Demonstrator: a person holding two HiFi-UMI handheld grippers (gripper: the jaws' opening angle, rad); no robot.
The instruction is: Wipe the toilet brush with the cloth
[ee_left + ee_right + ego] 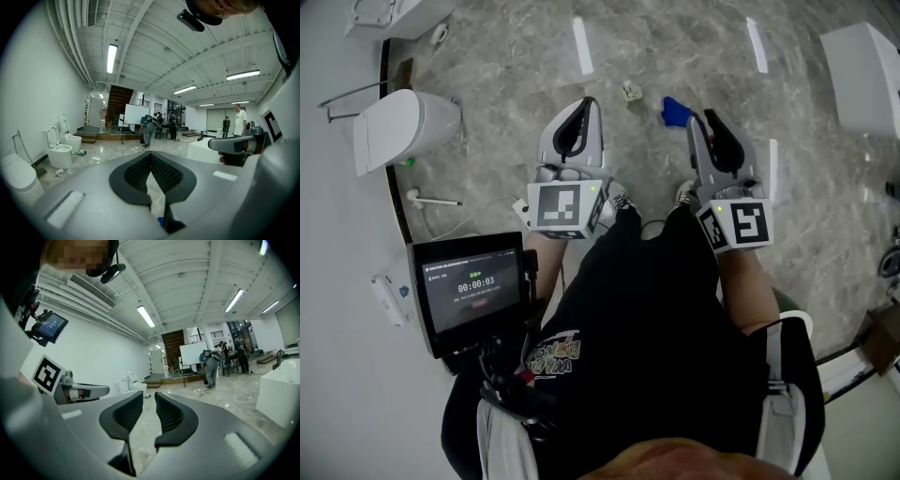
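Hovering over the grey floor (516, 56), the left gripper (586, 103) is held with jaws closed together, and the right gripper (705, 118) with jaws narrowly parted. Both are empty. 1 blue cloth (675, 111) is seen lying on the floor.

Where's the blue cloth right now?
The blue cloth lies on the floor in the head view, just left of the right tongs.

The grey marbled floor (516, 66) is glossy, with pale streaks of light. At its left edge, by the wall, stands a white toilet (398, 127), and a white toilet brush (431, 200) lies near it. Toward the far middle lie a blue cloth (675, 111) and a small pale object (630, 91), apart. A white block (862, 70) stands at the far right corner.
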